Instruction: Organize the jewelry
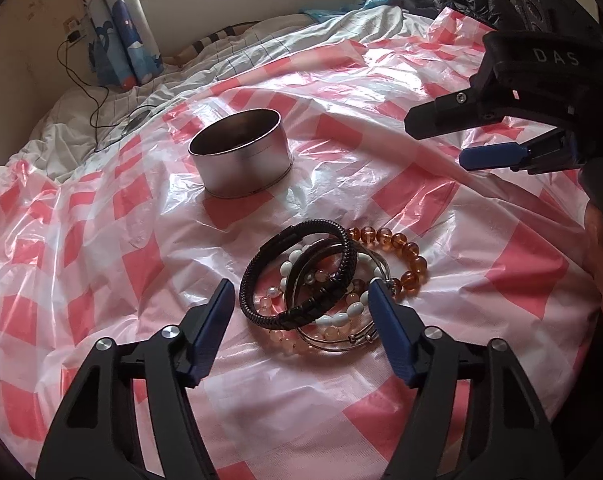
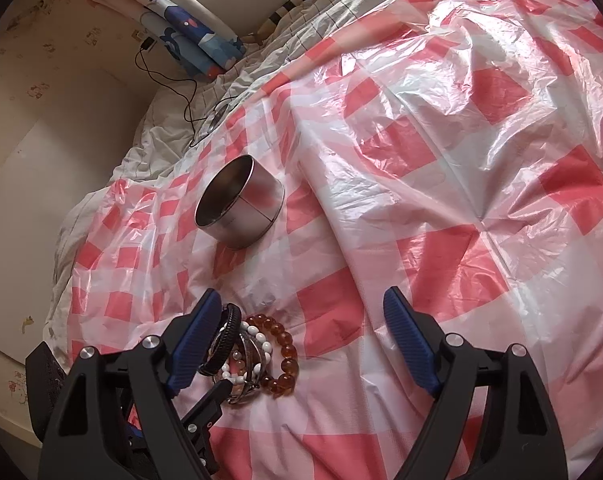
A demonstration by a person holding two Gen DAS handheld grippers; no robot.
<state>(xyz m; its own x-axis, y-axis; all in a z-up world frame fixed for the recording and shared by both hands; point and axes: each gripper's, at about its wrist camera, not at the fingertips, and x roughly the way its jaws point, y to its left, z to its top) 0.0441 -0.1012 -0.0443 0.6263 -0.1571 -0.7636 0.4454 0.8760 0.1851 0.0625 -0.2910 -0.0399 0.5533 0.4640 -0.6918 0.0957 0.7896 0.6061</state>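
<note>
Bracelet pile (image 1: 321, 288) on checked plastic sheet (image 1: 101, 248), left gripper (image 1: 301, 300) set around it.

The pile was flanked by the left gripper's blue pads, not pressed; jaws apart. A round metal tin (image 1: 241, 152) was observed beyond the pile, apart. The right gripper (image 2: 301, 340) was held open, with nothing between its pads.

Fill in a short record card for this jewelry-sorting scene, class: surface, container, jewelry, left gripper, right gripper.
surface: red-and-white checked plastic sheet spread over a bed
container: round metal tin, open, upright, apart from the jewelry
jewelry: pile of bracelets with a black braided bracelet on top and an amber bead bracelet at its edge
left gripper: open, jaws on either side of the pile
right gripper: open, holding nothing, beside the pile
</note>
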